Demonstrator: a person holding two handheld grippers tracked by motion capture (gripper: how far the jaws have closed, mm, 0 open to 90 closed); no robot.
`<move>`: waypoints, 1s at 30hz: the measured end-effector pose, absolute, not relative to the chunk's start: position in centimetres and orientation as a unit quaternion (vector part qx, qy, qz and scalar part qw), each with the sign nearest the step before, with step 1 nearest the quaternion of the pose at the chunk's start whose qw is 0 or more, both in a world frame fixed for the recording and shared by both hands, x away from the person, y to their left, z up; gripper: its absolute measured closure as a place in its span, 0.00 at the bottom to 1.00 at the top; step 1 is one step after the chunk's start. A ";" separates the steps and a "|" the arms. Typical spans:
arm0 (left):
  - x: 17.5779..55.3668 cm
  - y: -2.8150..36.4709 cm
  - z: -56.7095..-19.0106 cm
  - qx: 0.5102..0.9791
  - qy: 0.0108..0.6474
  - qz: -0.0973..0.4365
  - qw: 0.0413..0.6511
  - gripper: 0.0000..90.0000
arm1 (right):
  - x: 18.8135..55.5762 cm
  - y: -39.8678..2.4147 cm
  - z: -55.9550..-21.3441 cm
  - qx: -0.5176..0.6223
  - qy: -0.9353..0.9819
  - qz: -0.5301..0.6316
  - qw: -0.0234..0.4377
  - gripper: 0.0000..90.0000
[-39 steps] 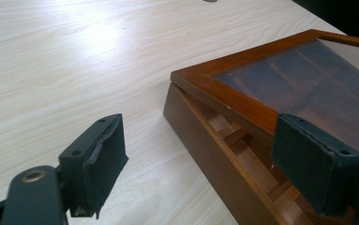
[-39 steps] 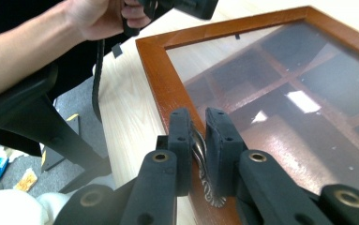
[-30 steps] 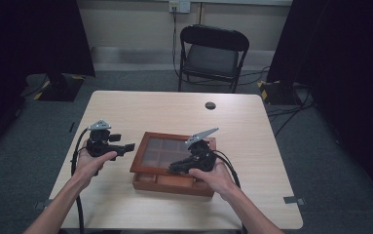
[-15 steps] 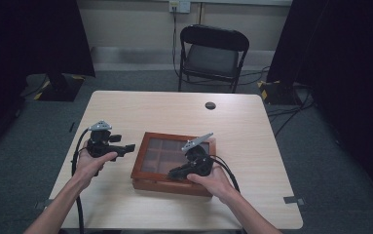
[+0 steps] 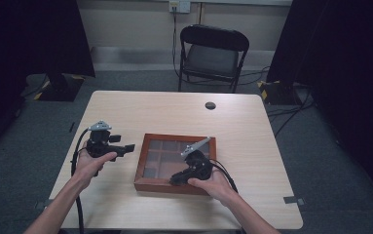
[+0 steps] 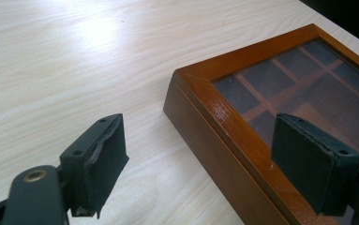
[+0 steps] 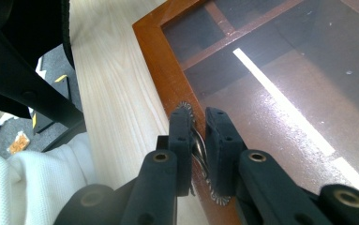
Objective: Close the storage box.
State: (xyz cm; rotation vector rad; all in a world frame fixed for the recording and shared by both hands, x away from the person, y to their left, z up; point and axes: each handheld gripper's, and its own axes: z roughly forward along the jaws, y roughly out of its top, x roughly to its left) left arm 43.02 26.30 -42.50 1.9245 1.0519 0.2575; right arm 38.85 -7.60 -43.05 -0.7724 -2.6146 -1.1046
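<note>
Wooden box [image 7: 168, 89] rim lies under right gripper [image 7: 198, 124] fingers.

No lettering, label, brand mark or number is showing legibly anywhere in these views. The wooden box [image 5: 177, 163] is presenting plain brown frame wood and a dark glass lid (the pale stripes on the glass in the right gripper view are looking like reflections, not print). The table [image 5: 252, 141] is showing bare wood grain, and the black jaws of both grippers are carrying no readable marking. The wall outlet [image 5: 179, 6] above the folding chair [image 5: 212, 53] is appearing too small and blurred to give up any writing.
</note>
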 end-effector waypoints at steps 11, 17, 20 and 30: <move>43.1 26.0 -42.7 0.781 0.425 0.102 0.445 0.20 | 39.1 -7.8 -43.0 -0.283 -0.865 -0.402 0.105 0.67; 43.1 26.0 -42.8 0.785 0.424 0.100 0.440 0.20 | 39.6 -9.2 -41.7 -0.321 -0.841 -0.431 0.067 0.49; 42.7 26.4 -42.3 0.773 0.427 0.106 0.457 0.20 | 40.0 -10.8 -41.3 -0.355 -0.827 -0.433 0.039 0.39; 41.2 28.9 -43.3 0.784 0.444 0.108 0.420 0.20 | 39.9 -18.3 -41.9 -0.458 -0.774 -0.435 -0.039 0.15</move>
